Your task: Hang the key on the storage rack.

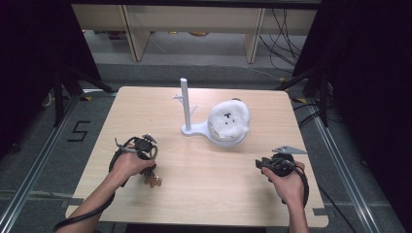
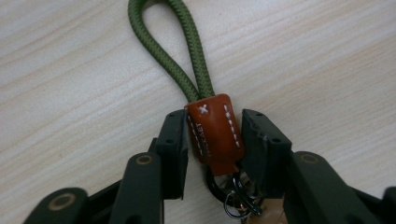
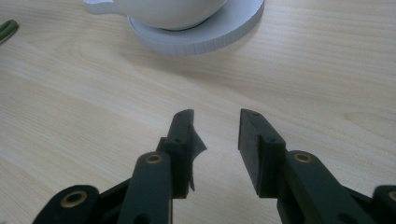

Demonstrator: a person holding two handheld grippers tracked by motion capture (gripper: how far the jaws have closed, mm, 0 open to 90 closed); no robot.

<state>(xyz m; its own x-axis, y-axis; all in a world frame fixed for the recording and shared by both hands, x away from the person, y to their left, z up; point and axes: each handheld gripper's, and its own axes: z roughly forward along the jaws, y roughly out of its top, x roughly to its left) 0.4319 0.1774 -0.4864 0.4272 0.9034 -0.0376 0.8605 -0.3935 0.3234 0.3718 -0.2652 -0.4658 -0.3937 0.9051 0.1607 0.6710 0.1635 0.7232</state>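
A keychain lies on the wooden table: an olive-green rope loop (image 2: 163,51), a brown stitched leather tab (image 2: 212,130) and metal rings (image 2: 236,198). My left gripper (image 2: 215,135) is closed around the tab, with a pad touching each side. From above, the keychain (image 1: 153,181) sits under that gripper (image 1: 149,174) at the front left. My right gripper (image 3: 215,126) is open over bare wood with nothing between its jaws; in the high view it (image 1: 258,164) rests at the front right. A white peg stand (image 1: 185,104) rises at the table's middle.
A white fluffy plush with a small face (image 1: 229,119) sits on a round white base (image 3: 219,32) beside the stand. A tip of green rope (image 3: 7,29) shows at the far left of the right gripper view. Dark frames and cables flank the table (image 1: 204,194).
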